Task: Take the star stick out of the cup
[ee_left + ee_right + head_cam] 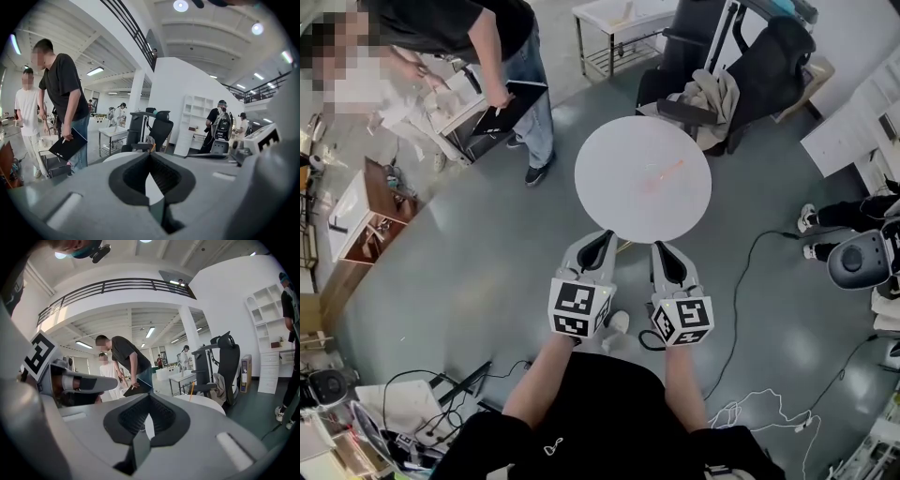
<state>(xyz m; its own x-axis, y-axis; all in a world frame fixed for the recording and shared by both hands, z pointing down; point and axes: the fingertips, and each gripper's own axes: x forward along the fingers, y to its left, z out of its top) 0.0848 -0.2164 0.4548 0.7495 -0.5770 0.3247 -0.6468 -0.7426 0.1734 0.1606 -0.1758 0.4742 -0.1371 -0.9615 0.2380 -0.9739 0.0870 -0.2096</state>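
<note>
Table (609, 141) rim | left gripper (603, 236), right gripper (662, 247) near | jaws together

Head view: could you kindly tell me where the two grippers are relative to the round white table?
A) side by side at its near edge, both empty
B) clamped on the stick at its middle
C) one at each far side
A: the left gripper and right gripper sit side by side at the near rim of the table, jaws together on nothing, with the orange stick farther out on the top.
</note>
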